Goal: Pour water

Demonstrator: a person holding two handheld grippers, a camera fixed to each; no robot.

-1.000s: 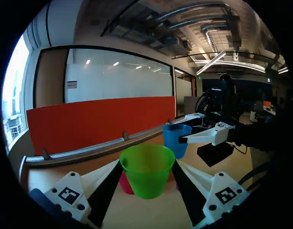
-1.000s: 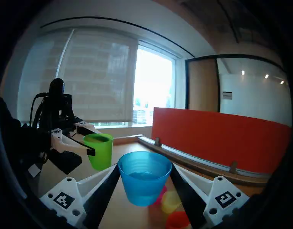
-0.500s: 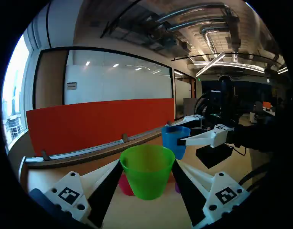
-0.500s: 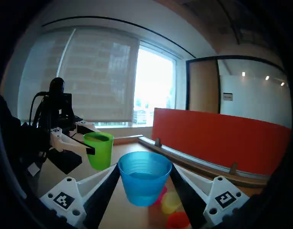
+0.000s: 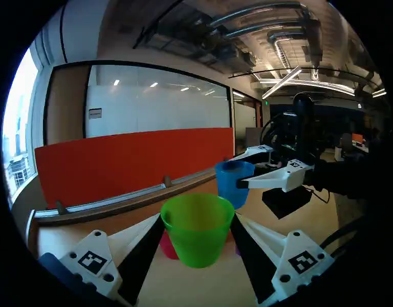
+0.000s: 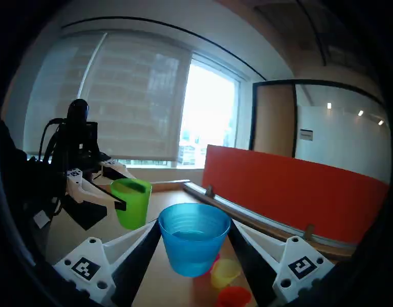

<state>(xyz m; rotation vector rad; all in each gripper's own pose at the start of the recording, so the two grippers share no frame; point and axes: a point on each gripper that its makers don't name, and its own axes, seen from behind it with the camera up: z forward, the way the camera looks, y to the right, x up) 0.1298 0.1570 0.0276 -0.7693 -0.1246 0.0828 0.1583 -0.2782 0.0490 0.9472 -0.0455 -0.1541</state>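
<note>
Though level, blue cup (image 5: 232, 182) higher.

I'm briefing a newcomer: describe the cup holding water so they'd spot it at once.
Start at the orange partition behind the wooden desk. Before it, two cups are held aloft. Yours is the translucent blue cup in the right gripper, water visible inside, not the green cup.

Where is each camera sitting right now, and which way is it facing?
Left gripper view: rides the left tongs, facing the red partition; its own fingers clamp the green cup.
Right gripper view: rides the right tongs, facing the window; its own fingers clamp the blue cup.
Shared: both cups, both tongs, the red partition, a dark sleeve behind the far tongs.
</note>
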